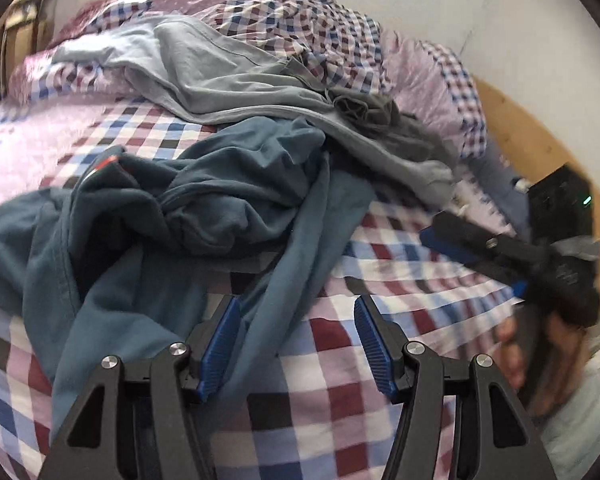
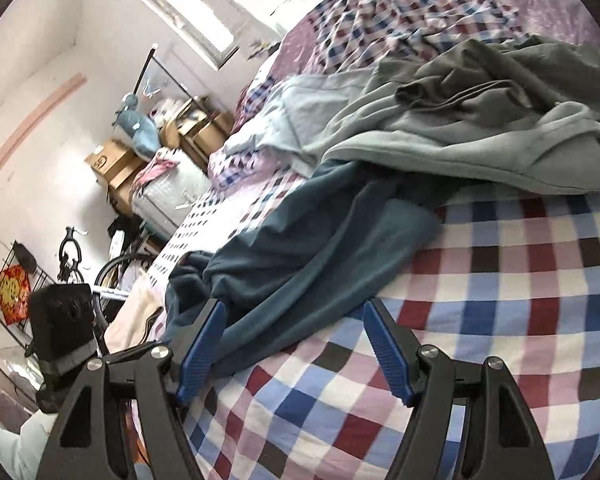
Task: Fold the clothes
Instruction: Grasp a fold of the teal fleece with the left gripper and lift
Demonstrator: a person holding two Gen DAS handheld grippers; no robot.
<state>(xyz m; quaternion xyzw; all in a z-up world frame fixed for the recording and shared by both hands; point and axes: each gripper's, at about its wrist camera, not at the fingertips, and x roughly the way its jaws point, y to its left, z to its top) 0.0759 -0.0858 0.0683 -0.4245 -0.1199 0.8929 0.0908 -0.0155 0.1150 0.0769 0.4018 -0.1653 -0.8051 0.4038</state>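
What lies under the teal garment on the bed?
The checked bedspread shows around the teal garment and runs beneath it. The grey garment overlaps its far edge. Whether anything else sits under the crumpled middle is covered.

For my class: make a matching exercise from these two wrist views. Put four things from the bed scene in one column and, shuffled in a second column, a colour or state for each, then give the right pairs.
Things:
1. nearer garment
2. farther garment
3. bedsheet
4. left hand-held gripper

Colour or state:
A. pale grey, lying crumpled
B. open, nothing clamped
C. checked in red, blue, white and pink
D. dark teal, lying crumpled

Pairs: 1-D, 2-A, 3-C, 4-B
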